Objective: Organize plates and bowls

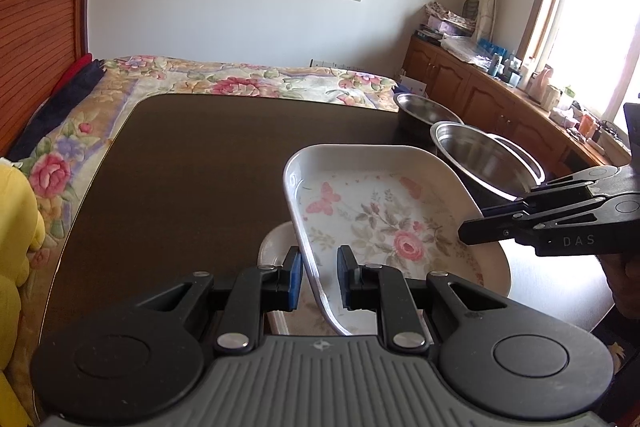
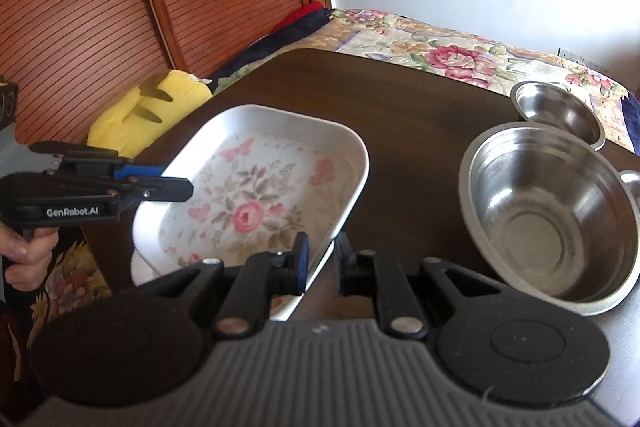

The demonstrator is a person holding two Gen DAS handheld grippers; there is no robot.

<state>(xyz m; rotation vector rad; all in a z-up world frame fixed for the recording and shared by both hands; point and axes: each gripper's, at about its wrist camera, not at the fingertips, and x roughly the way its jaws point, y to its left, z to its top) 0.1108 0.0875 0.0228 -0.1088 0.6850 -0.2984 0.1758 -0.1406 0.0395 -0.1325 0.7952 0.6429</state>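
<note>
While tilted, floral plate (image 1: 372, 223) | rim between left gripper (image 1: 319, 277) pads (gap visible)

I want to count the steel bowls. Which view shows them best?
The right wrist view: the large bowl and small bowl show whole interiors. In the left wrist view both sit far off, partly hidden.
</note>
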